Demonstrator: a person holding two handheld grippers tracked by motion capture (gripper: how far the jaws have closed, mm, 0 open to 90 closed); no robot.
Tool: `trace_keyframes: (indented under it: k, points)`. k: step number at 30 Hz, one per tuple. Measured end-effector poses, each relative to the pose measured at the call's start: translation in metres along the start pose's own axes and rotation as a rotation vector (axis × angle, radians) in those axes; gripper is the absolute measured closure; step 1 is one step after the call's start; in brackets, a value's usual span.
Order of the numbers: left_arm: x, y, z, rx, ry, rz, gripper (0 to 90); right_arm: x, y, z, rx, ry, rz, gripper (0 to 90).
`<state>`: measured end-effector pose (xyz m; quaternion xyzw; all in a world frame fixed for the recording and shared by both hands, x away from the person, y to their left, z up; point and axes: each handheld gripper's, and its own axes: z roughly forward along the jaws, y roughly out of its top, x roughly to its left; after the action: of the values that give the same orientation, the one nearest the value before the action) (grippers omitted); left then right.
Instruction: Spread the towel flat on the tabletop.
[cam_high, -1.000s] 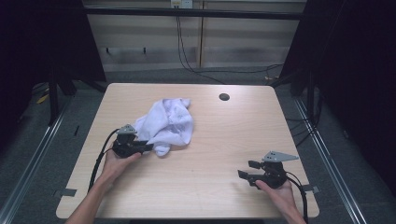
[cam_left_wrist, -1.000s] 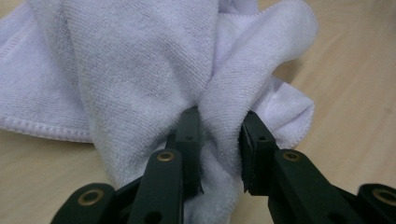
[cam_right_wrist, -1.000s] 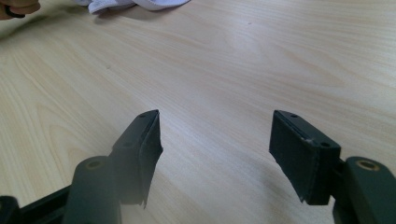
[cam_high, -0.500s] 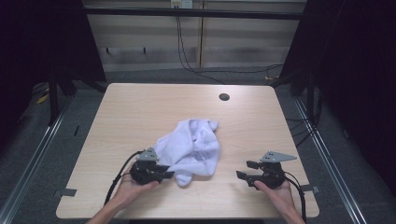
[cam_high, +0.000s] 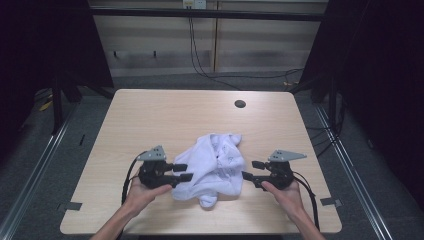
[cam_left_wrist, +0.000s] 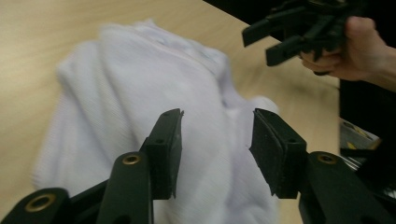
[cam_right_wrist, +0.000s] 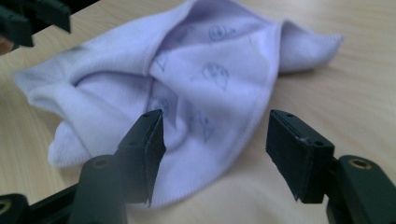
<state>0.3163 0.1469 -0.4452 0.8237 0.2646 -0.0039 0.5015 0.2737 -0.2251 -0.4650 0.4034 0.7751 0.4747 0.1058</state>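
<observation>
Where grippers flank: one cloth (cam_high: 212, 167)

Light wooden table (cam_high: 150, 120), crumpled white cloth (cam_high: 212, 167) near its front edge, dark round hole (cam_high: 240, 104)

Both forearms entered from the near edge, each hand wrapped around a claw. The left hand (cam_high: 142, 192) held the left claw (cam_high: 183, 172) low, its jaws parted and pointing toward the right. The right hand (cam_high: 282, 191) held the right claw (cam_high: 252, 170) at about the same level, jaws likewise parted and pointing left. The two claws faced each other, well apart. Each carried a grey three-cornered plate on top and trailed a cable.
</observation>
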Motion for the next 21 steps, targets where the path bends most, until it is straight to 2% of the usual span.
trace_keyframes:
  k: [1, 2, 3, 4, 5, 6, 8, 11, 12, 13, 14, 15, 16, 17, 18, 19, 20, 21]
  points:
    - [0.011, 0.003, 0.012, 0.010, 0.024, -0.014, 52.9, 0.000, 0.013, 0.010, -0.001, 0.024, -0.016, 37.3]
    - [0.011, 0.003, 0.012, 0.010, 0.024, -0.014, 51.9, 0.000, 0.013, 0.010, -0.001, 0.024, -0.016, 37.3]
    - [0.015, 0.001, 0.018, 0.007, 0.018, -0.029, 51.4, -0.001, 0.021, 0.020, -0.002, 0.033, -0.028, 36.0]
    - [0.018, -0.003, 0.024, -0.018, 0.017, -0.056, 51.4, -0.001, 0.021, 0.020, -0.002, 0.033, -0.028, 36.0]
    - [0.019, -0.008, 0.036, 0.032, 0.032, -0.045, 47.1, 0.000, 0.023, 0.031, -0.001, 0.057, -0.028, 34.9]
    - [0.018, -0.011, 0.038, 0.033, 0.050, -0.019, 43.7, 0.001, 0.022, 0.037, 0.009, 0.065, -0.038, 34.5]
    - [0.018, -0.012, 0.040, 0.029, 0.053, -0.018, 39.4, 0.004, 0.019, 0.049, 0.044, 0.055, -0.069, 31.2]
    - [0.023, -0.011, 0.039, 0.021, 0.064, -0.039, 36.4, 0.005, 0.014, 0.059, 0.064, 0.060, -0.081, 27.6]
    - [0.026, -0.012, 0.039, 0.018, 0.064, -0.058, 34.2, 0.006, 0.012, 0.063, 0.071, 0.070, -0.084, 27.2]
    - [0.031, -0.015, 0.040, 0.019, 0.043, -0.094, 33.6, 0.008, 0.008, 0.070, 0.101, 0.070, -0.099, 26.8]
    - [0.031, -0.015, 0.040, 0.019, 0.043, -0.094, 34.0, 0.008, 0.008, 0.070, 0.101, 0.070, -0.099, 26.8]
    - [0.032, -0.016, 0.042, 0.015, 0.006, -0.104, 38.4, 0.010, 0.006, 0.076, 0.116, 0.069, -0.112, 27.5]
    - [0.032, -0.016, 0.042, 0.015, 0.006, -0.104, 44.8, 0.010, 0.006, 0.076, 0.116, 0.069, -0.112, 27.5]
    - [0.028, -0.015, 0.044, 0.000, -0.015, -0.095, 50.4, 0.010, 0.005, 0.080, 0.108, 0.045, -0.111, 32.9]
    - [0.028, -0.015, 0.044, 0.000, -0.015, -0.095, 57.0, 0.010, 0.005, 0.080, 0.108, 0.045, -0.111, 32.9]
    - [0.025, -0.014, 0.044, 0.003, -0.026, -0.066, 62.6, 0.009, 0.005, 0.085, 0.104, 0.048, -0.087, 48.5]
    - [0.025, -0.014, 0.044, 0.003, -0.026, -0.066, 67.0, 0.009, 0.005, 0.085, 0.104, 0.048, -0.087, 48.5]
    - [0.024, -0.014, 0.039, -0.005, -0.033, -0.056, 70.2, 0.008, 0.006, 0.085, 0.090, 0.039, -0.065, 67.1]
